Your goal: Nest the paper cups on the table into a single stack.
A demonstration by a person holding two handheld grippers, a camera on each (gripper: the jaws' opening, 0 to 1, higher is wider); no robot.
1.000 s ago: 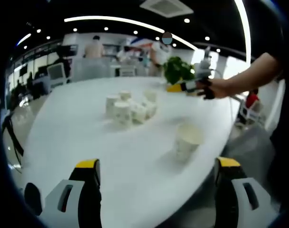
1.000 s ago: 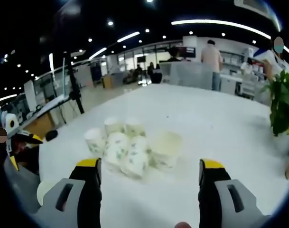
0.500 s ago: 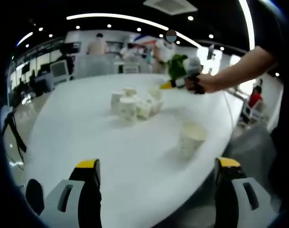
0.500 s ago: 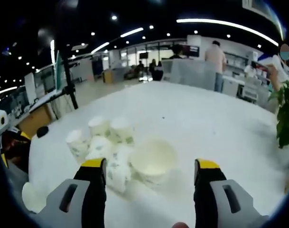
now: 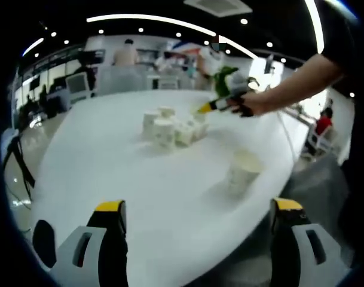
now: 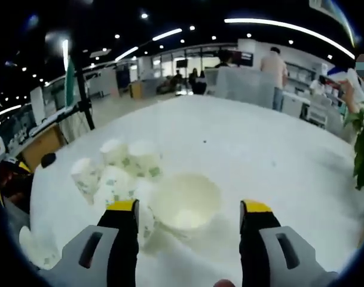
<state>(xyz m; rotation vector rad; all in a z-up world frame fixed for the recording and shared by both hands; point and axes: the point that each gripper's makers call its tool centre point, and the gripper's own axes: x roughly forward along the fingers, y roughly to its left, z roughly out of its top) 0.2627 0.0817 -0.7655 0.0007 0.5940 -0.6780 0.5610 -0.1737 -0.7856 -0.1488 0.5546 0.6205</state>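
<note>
Closer now to the open-mouthed cup (image 6: pixel 184 205) than half a second before, right gripper (image 6: pixel 188 216) jaws wide apart astride it, cup cluster (image 6: pixel 113 170) just beside on white table (image 6: pixel 277 161), left gripper (image 5: pixel 196 215) spread wide and empty, lone cup (image 5: pixel 242 172) ahead, apart from cluster.
</note>
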